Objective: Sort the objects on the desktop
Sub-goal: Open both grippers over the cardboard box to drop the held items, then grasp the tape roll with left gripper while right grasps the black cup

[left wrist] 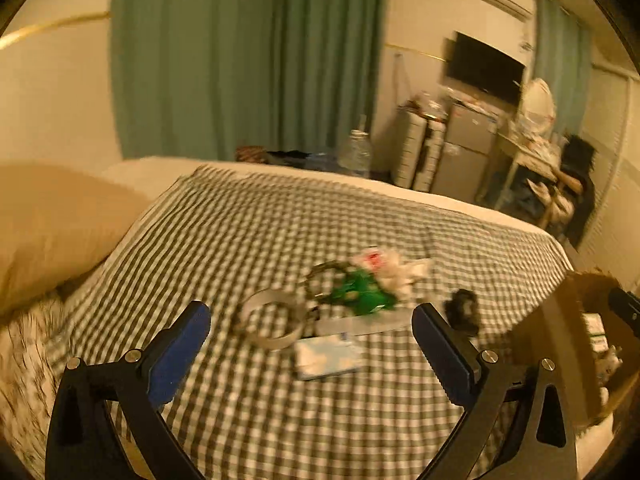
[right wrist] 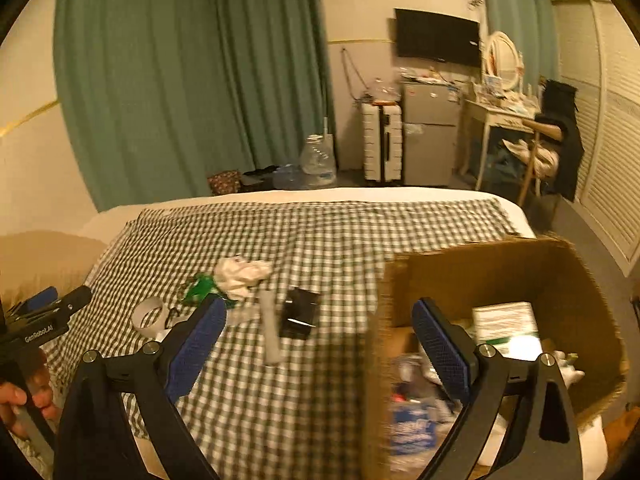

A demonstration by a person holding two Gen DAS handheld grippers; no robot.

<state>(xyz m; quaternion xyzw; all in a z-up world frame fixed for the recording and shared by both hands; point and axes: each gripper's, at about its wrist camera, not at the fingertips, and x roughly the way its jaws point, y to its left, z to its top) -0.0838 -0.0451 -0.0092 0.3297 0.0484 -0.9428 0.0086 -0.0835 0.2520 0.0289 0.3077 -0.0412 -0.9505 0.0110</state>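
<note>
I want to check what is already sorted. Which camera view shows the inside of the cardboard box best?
The right wrist view: the cardboard box stands open in front of it, with packets and papers visible inside, though blurred. The left wrist view shows only a corner of the box at its right edge, with little of the contents.

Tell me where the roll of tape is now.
In both views, the tape roll lies on the checked cloth, left of the green item.

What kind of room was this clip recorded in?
Most likely a bedroom in a home. The work surface is a bed spread with a checked cloth, with a pillow beside it. Behind it are green curtains, a wall-mounted TV and a small fridge.
</note>
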